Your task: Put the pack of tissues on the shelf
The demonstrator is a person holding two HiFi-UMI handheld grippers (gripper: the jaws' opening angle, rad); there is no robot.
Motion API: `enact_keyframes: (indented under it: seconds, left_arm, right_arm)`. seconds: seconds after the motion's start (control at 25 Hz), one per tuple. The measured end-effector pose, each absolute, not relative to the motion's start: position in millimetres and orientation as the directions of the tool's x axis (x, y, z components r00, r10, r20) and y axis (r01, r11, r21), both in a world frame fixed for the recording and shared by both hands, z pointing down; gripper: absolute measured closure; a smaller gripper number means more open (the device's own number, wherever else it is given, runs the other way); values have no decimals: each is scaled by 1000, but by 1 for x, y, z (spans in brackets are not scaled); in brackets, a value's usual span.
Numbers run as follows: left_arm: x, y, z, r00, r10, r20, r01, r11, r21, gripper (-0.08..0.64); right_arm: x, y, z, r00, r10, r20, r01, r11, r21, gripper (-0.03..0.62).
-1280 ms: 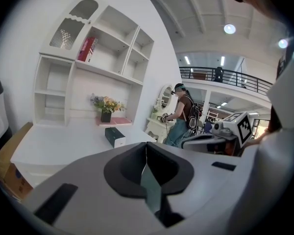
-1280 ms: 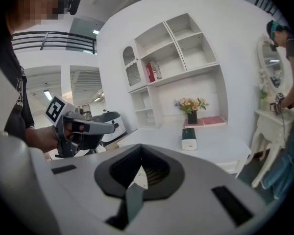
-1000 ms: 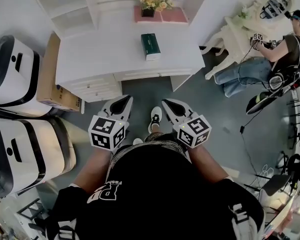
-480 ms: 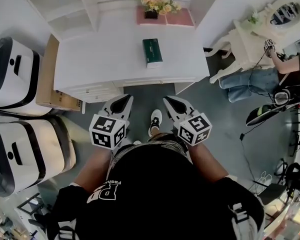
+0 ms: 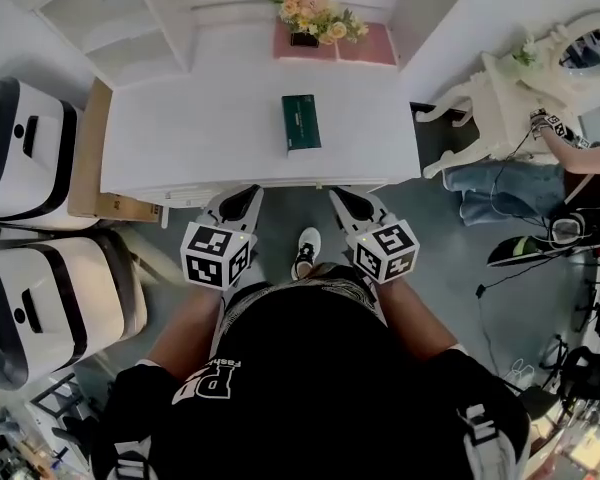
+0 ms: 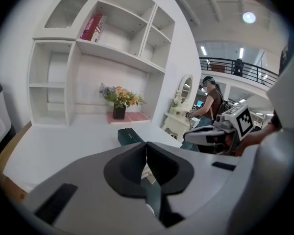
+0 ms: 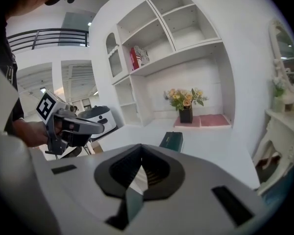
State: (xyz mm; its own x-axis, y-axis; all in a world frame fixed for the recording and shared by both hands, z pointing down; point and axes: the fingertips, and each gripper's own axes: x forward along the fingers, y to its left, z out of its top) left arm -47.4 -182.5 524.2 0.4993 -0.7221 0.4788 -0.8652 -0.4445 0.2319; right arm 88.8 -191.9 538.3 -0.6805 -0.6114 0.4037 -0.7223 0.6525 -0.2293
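While left tongs (image 5: pixel 248 194), right tongs (image 5: pixel 338 196) shut, tissue pack (image 5: pixel 301 123) lies ahead, apart.

Flower bouquet (image 5: pixel 310 10) on a pink mat (image 5: pixel 368 46); cardboard box (image 5: pixel 86 158) beside the white desk (image 5: pixel 180 128).

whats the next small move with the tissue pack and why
Probably reach the right hand-held gripper forward and open its jaws: it is shut and empty at the near edge of the desk, short of the green tissue pack lying on it.
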Motion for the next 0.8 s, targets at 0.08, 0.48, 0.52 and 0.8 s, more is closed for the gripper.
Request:
enact_keyframes:
  seconds: [0.08, 0.48, 0.52, 0.8]
  left_arm:
    - [-44, -195, 526, 487, -726, 485, -872, -429, 234, 546]
    - [-48, -252, 534, 397, -771, 498, -918, -336, 212, 546]
    - [-49, -255, 534, 390, -774, 498, -921, -332, 204, 546]
    - [-59, -274, 552, 383, -749, 540, -923, -335, 191, 546]
  right_arm:
    - [90, -205, 542, -692, -594, 411, -708, 668, -229, 583]
    - [108, -270, 564, -715, -540, 444, -668, 714, -209, 577]
    - [110, -275, 567, -715, -537, 449, -668, 714, -209, 577]
    - [98, -287, 593, -695, -518, 498, -678, 704, -214, 539]
